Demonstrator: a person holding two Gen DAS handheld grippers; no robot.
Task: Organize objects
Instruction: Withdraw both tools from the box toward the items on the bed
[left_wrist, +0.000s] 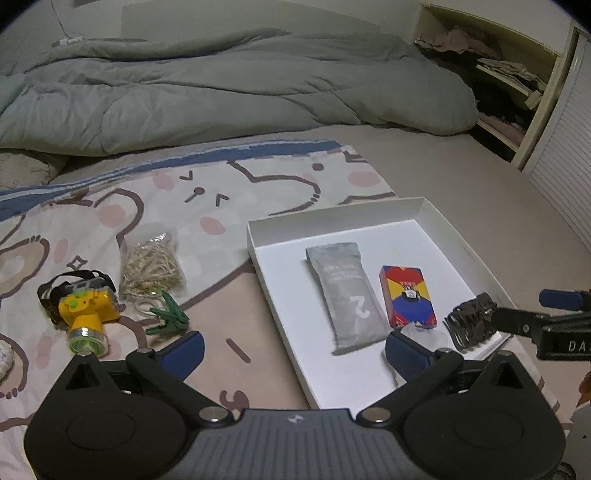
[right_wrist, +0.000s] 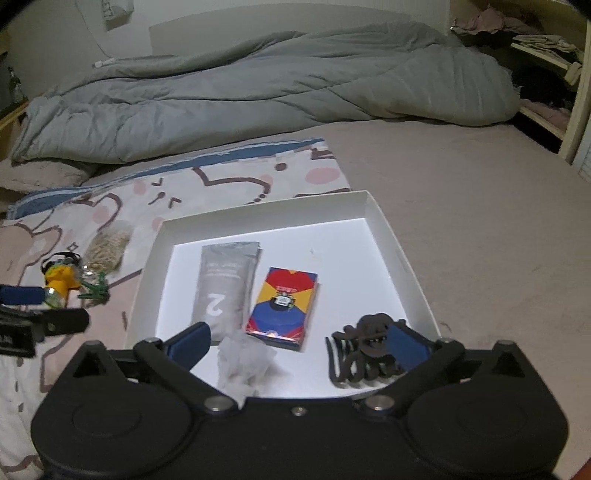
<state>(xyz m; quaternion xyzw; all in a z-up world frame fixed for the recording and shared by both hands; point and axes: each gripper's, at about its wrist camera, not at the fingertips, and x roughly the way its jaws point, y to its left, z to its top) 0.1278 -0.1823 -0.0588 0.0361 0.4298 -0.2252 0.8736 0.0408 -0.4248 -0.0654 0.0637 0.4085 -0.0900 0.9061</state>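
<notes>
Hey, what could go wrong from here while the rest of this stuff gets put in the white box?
The right gripper hangs open with one finger over the dark hair claw; closing may snag it. The bag of rubber bands, green clips and yellow headlamp crowd together, so grabbing one may drag another.

Dim room: bed (right_wrist: 461, 192) under rumpled grey duvet (right_wrist: 258, 85), pale wall (right_wrist: 258, 11), cluttered open shelves (left_wrist: 517, 74) right.
</notes>
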